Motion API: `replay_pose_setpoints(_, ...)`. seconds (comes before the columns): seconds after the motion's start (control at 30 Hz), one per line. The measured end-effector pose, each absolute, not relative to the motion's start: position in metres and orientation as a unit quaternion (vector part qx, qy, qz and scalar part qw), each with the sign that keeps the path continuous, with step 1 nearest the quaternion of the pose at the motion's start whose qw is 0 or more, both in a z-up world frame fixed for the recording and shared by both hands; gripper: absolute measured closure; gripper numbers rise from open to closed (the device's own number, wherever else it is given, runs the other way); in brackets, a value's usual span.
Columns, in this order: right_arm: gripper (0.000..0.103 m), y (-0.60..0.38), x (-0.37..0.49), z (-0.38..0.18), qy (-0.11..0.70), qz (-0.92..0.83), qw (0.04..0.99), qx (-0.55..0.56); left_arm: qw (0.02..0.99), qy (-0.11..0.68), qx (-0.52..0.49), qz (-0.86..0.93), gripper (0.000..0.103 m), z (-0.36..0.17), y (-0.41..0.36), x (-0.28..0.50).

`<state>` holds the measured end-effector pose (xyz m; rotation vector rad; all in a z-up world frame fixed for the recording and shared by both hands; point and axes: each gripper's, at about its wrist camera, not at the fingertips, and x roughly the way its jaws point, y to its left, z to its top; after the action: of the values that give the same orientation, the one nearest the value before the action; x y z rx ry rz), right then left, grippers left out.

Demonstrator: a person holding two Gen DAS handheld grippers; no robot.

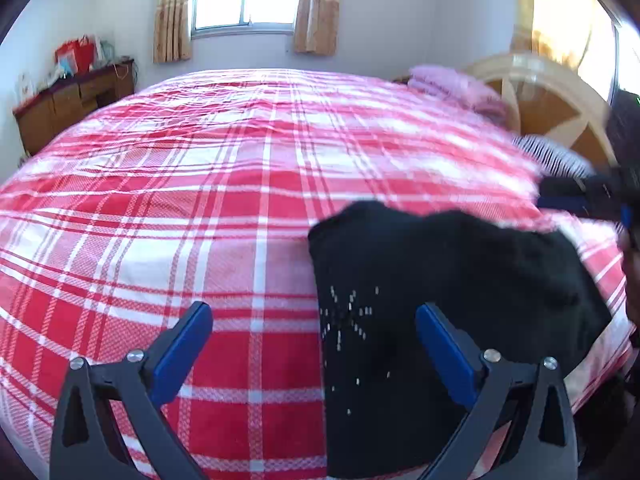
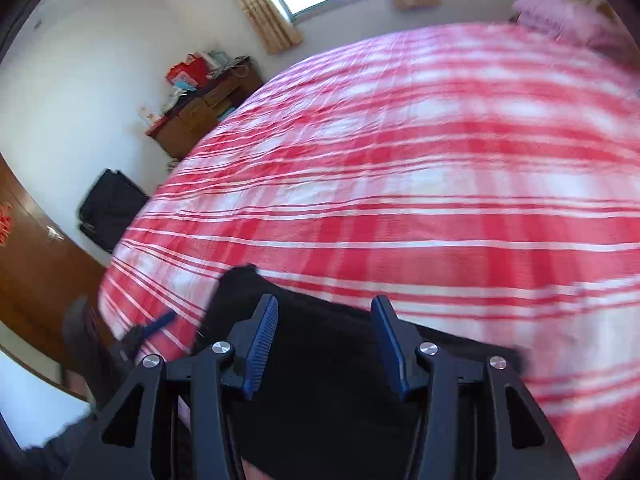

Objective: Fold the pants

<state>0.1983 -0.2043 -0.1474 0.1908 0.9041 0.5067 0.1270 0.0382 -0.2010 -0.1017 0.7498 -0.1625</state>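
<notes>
While both tongs hang open and empty, black pants (image 1: pixel 440 300) lie bunched at the plaid bed's (image 1: pixel 200 200) near edge.
Left tongs (image 1: pixel 314 340) straddle the pants' edge; right tongs (image 2: pixel 324 344) hover above them. Folding looks partly done at most.

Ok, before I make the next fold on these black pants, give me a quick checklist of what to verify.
1. Left gripper open, nothing between its pads: ok.
2. Right gripper open, nothing pinched: ok.
3. Black pants lying on the plaid bedspread, near its front edge: ok.
4. Pants flat and smooth: not ok, the far edge is lumpy.
5. Bedspread beyond the pants free for folding: ok.
6. Where the waistband and leg ends lie: cannot tell.
</notes>
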Motion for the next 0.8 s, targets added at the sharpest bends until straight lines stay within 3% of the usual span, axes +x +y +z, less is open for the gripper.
replay_pose_setpoints(0.13, 0.052, -0.248, 0.167, -0.145, 0.426, 0.179, 0.884, 0.073, 0.925, 0.366, -0.071, -0.077, 0.000, -0.200, 0.047, 0.133)
replay_pose_setpoints(0.37, 0.052, -0.305, 0.152, -0.196, 0.460, 0.136, 0.870, 0.115, 0.918, 0.384, -0.055, -0.081, 0.000, -0.208, 0.039, 0.141)
replay_pose_setpoints(0.8, 0.052, -0.284, 0.156, -0.213, 0.457, 0.188, 0.861, 0.122, 0.912, 0.390, -0.056, -0.109, 0.000, -0.218, 0.030, 0.147)
